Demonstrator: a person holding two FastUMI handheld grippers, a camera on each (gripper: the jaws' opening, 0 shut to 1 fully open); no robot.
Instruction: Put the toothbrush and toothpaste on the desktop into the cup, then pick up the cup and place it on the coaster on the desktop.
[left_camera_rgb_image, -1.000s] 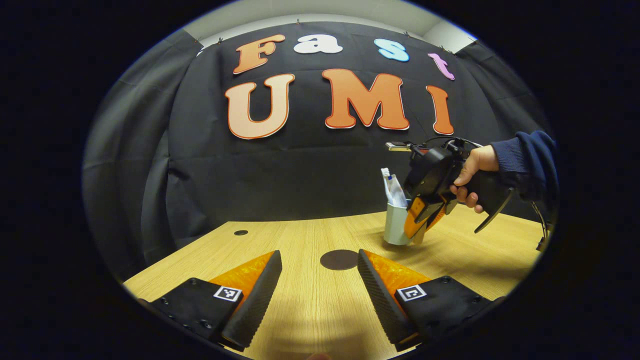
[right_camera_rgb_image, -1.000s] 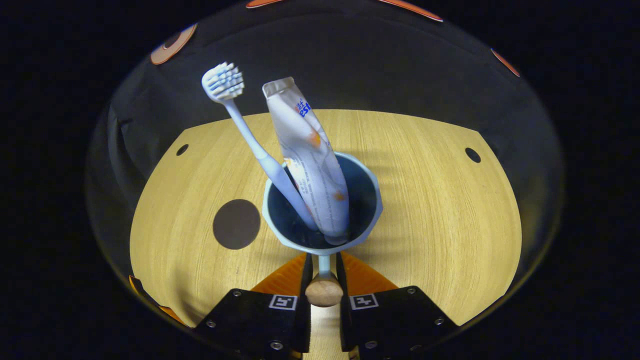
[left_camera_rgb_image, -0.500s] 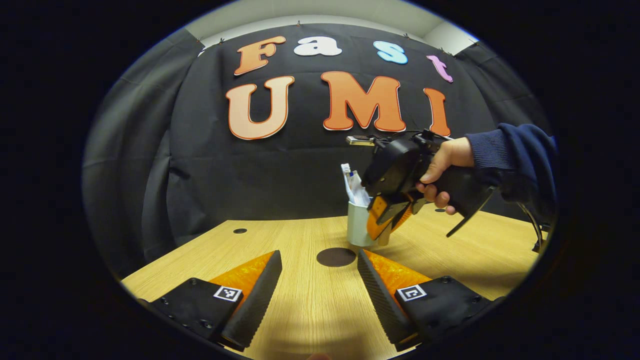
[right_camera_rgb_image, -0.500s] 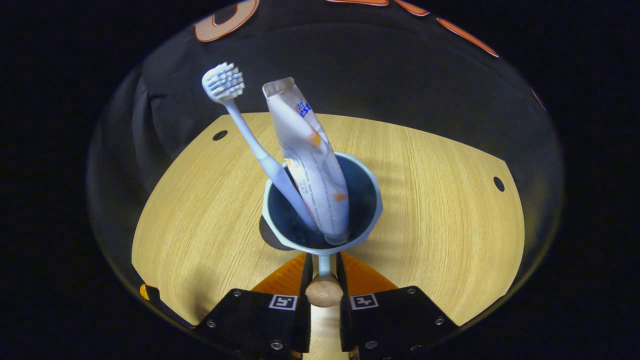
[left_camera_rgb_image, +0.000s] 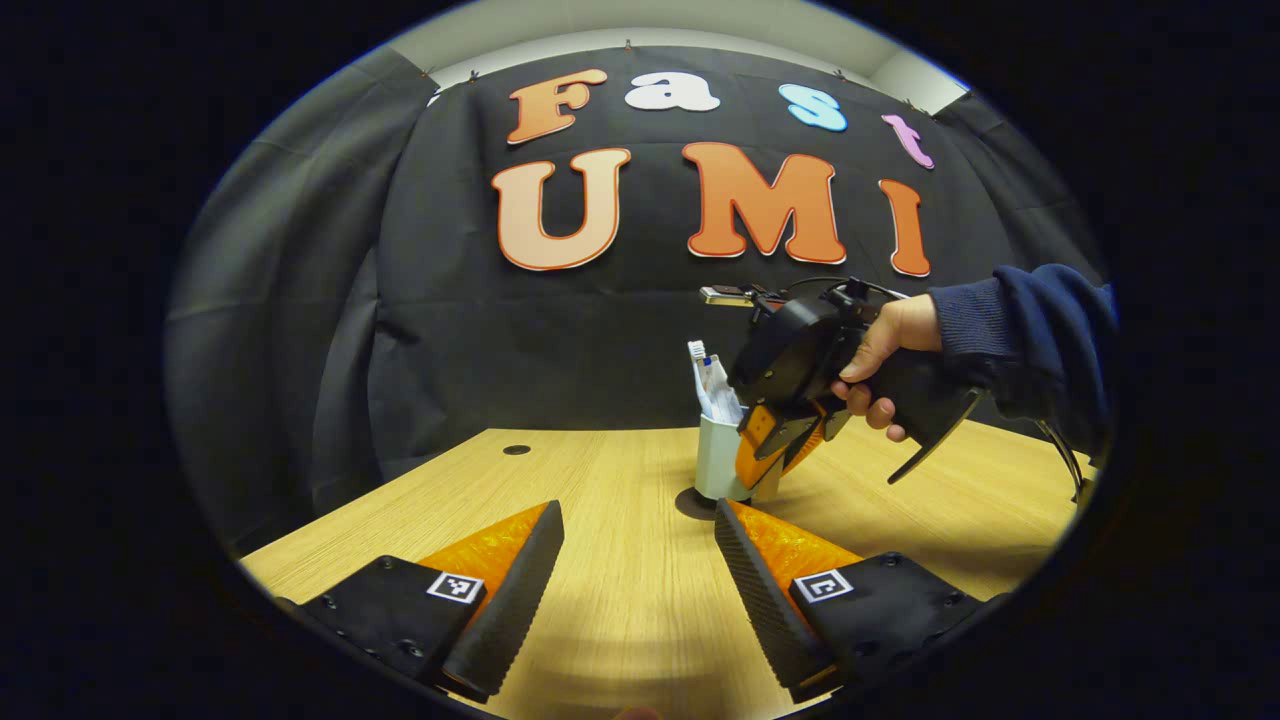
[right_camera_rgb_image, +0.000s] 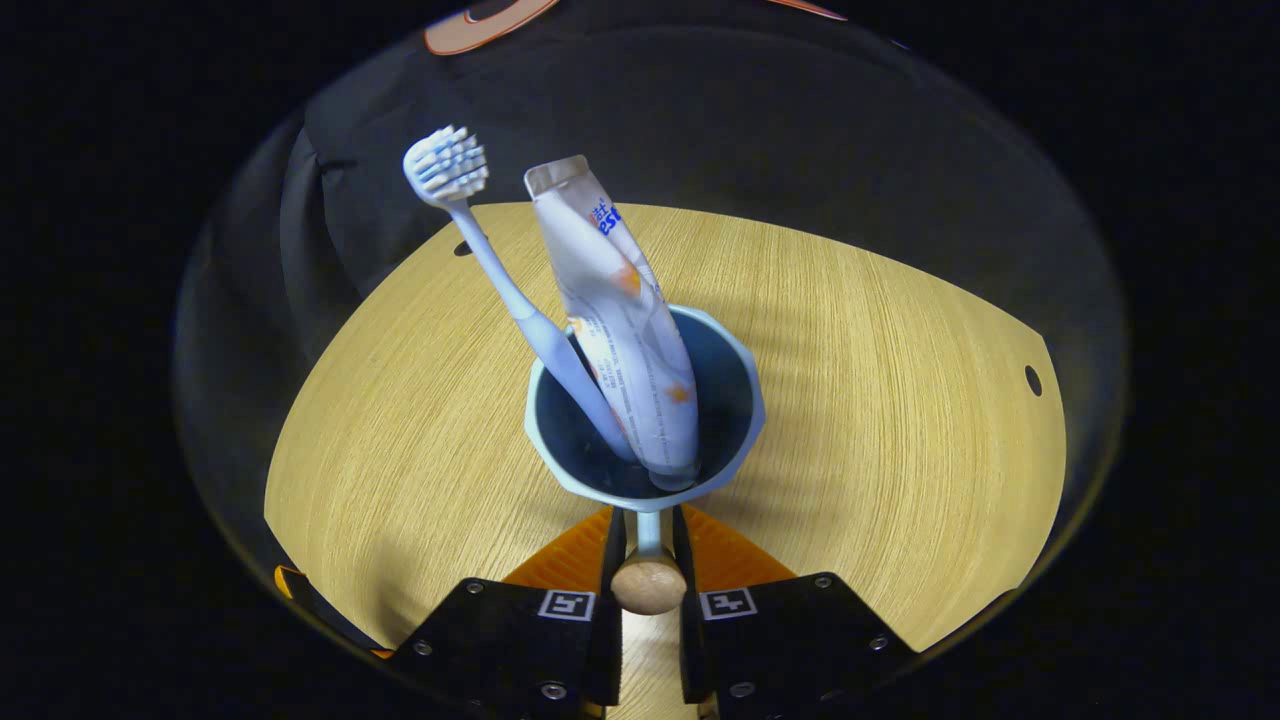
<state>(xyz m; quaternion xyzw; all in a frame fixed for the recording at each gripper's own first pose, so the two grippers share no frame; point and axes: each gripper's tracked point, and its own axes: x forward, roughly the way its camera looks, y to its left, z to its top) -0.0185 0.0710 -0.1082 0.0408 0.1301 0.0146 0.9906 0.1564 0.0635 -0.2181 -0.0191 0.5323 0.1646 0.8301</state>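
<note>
A pale blue cup (right_camera_rgb_image: 645, 410) holds a light blue toothbrush (right_camera_rgb_image: 500, 290) and a white toothpaste tube (right_camera_rgb_image: 620, 330), both leaning left. My right gripper (right_camera_rgb_image: 648, 545) is shut on the cup's handle, whose round wooden knob (right_camera_rgb_image: 648, 587) sits between the fingers. In the left gripper view the cup (left_camera_rgb_image: 718, 455) stands over the dark round coaster (left_camera_rgb_image: 690, 503), which it mostly hides; whether it touches the coaster is unclear. A hand in a dark blue sleeve holds the right gripper (left_camera_rgb_image: 770, 460) there. My left gripper (left_camera_rgb_image: 640, 545) stays open and low near the desk's front edge.
The wooden desk (left_camera_rgb_image: 600, 600) has small dark holes near its back edge (left_camera_rgb_image: 517, 450) (right_camera_rgb_image: 1031, 380). The black cloth wall stands right behind the desk.
The right gripper has carried the cup leftward, from right of the coaster to over it. The coaster has dropped out of the right gripper view. The left gripper shifted slightly.
</note>
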